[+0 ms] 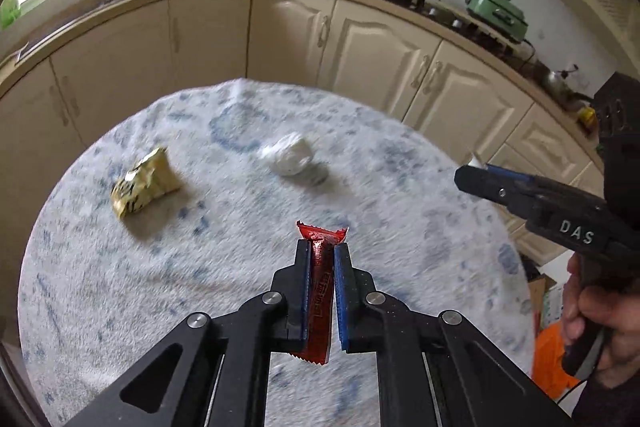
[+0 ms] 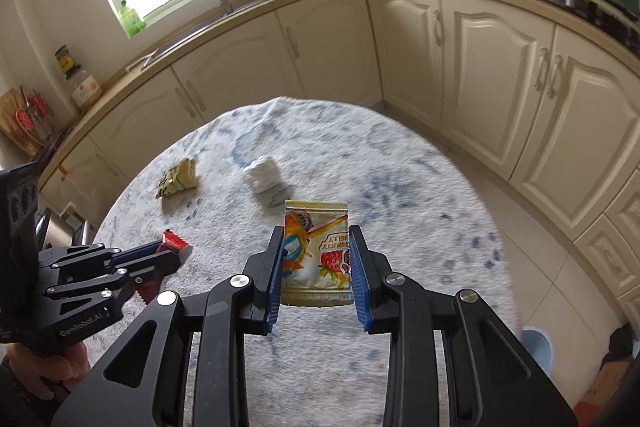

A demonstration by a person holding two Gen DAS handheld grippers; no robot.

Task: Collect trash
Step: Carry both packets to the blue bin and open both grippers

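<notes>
Above the round table with its fuzzy white and blue cloth (image 1: 120, 307), two pieces of trash are up in the air. The left gripper (image 1: 322, 251) is clamped tight on a red candy wrapper (image 1: 320, 291), which stands up thin between the blue pads. The right gripper (image 2: 316, 239) is squeezing a shiny strawberry snack packet (image 2: 316, 251) by its two side edges, so the packet hangs flat between the jaws. Neither piece touches the cloth.

Two more bits lie on the far side of the table. A crumpled yellow wrapper (image 1: 142, 183) sits far and to the left. A scrunched white tissue (image 1: 290, 157) sits to its right, well apart from it.

So the picking-up step looks half done. Both grippers are full, and I think the next move is to carry these two pieces to a bin and let go. No bin is clearly in view, so I cannot tell where it is. After that, the yellow wrapper and the tissue need grabbing too.
</notes>
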